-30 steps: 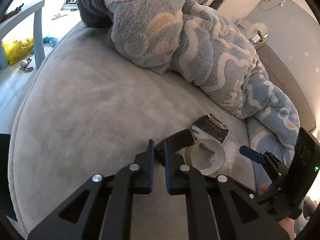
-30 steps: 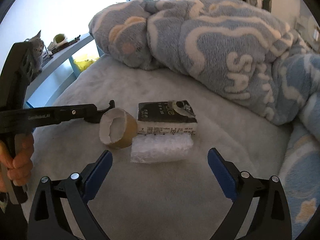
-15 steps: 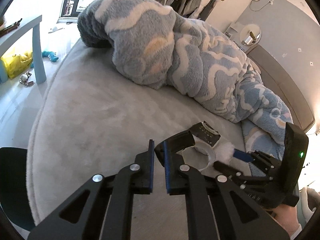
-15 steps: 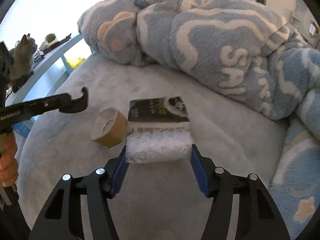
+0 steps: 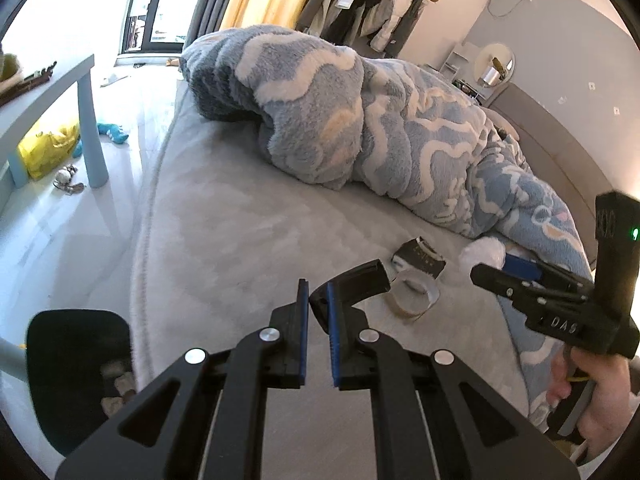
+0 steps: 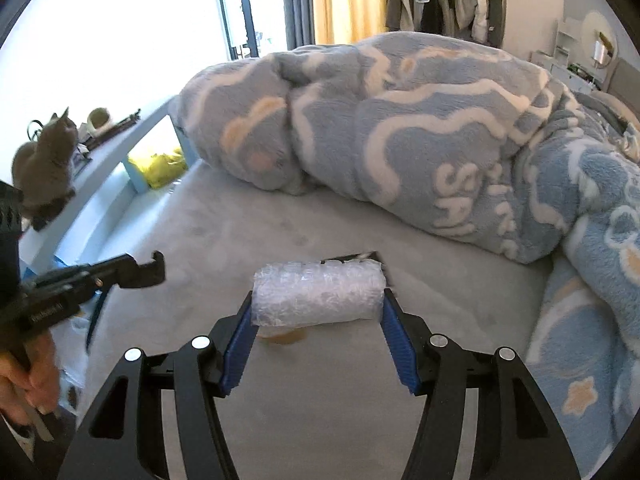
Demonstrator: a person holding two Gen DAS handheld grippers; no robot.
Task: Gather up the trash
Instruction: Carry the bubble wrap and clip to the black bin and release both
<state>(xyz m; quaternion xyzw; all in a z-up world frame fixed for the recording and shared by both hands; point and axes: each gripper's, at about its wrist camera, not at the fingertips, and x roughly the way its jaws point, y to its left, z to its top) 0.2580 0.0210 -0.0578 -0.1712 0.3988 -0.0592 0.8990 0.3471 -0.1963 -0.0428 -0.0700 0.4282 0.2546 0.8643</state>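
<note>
Right gripper (image 6: 318,300): blue-padded fingers (image 6: 240,340) closed on the two ends of a roll of bubble wrap (image 6: 318,298), which is held crosswise and lifted clear of the grey bed (image 6: 320,400); in the left wrist view the same roll shows as a white bundle at the tip of that gripper, above the bed surface. Left gripper (image 5: 318,308): jaws nearly together with only a narrow slit between the blue pads, nothing between them, held over the bed near its rounded edge. Tape roll (image 5: 414,294): tan ring with a pale inner face, lying on the bed just beyond the left gripper's tip; in the right wrist view only a tan sliver of it shows under the held roll. Black box (image 5: 418,258): small dark carton with printed label, lying on the bed just behind the tape roll, whether touching it cannot be told; in the right wrist view only its top edge shows behind the bubble wrap. Blue fleece blanket (image 6: 420,132): bunched in a long heap across the far side of the bed, white wave pattern. Light blue table (image 5: 86,120): beside the bed, with a yellow bag (image 5: 46,148) beneath it. Grey cat (image 6: 46,164): sitting on the table top, facing the window. Black bin (image 5: 80,372): on the floor at the bed's near edge, some pale items inside
</note>
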